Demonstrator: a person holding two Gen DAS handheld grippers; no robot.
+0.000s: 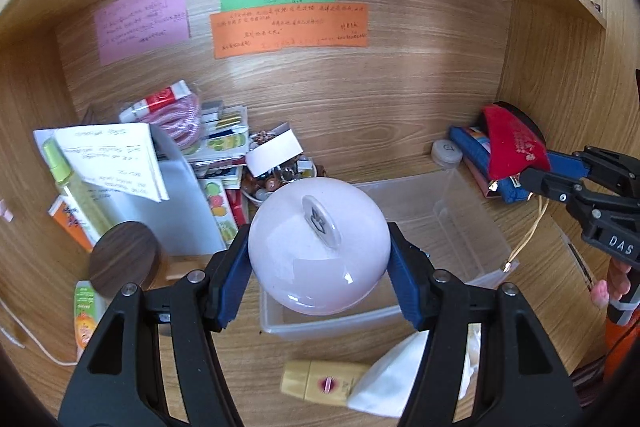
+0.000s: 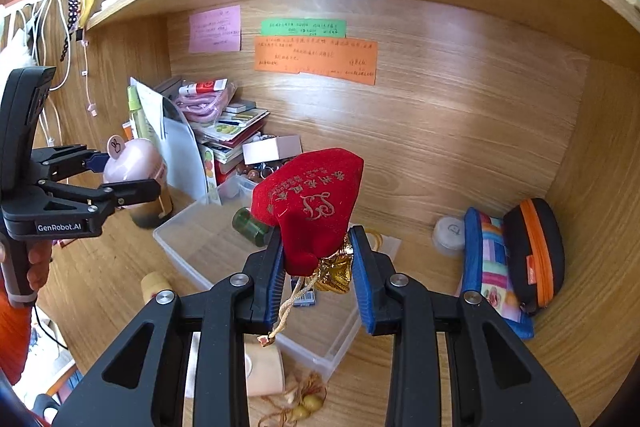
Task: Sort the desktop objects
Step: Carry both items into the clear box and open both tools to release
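Note:
My left gripper (image 1: 319, 267) is shut on a round pink case (image 1: 318, 245) with a rabbit tab on top, held above the near left corner of a clear plastic bin (image 1: 476, 223). It also shows in the right wrist view (image 2: 132, 163), held at the far left. My right gripper (image 2: 318, 263) is shut on a red velvet pouch (image 2: 310, 207) with gold print and a gold tasselled neck, held above the same bin (image 2: 188, 239). The pouch shows at the right in the left wrist view (image 1: 512, 143). A green jar (image 2: 250, 223) lies in the bin.
A cluttered pile of papers, boxes and a pink coil (image 1: 180, 119) stands at the back left. A dark round lid (image 1: 124, 259) and a yellow tube (image 1: 320, 383) lie near me. Zip pouches (image 2: 508, 259) and a small white jar (image 2: 450, 233) sit at the right wall.

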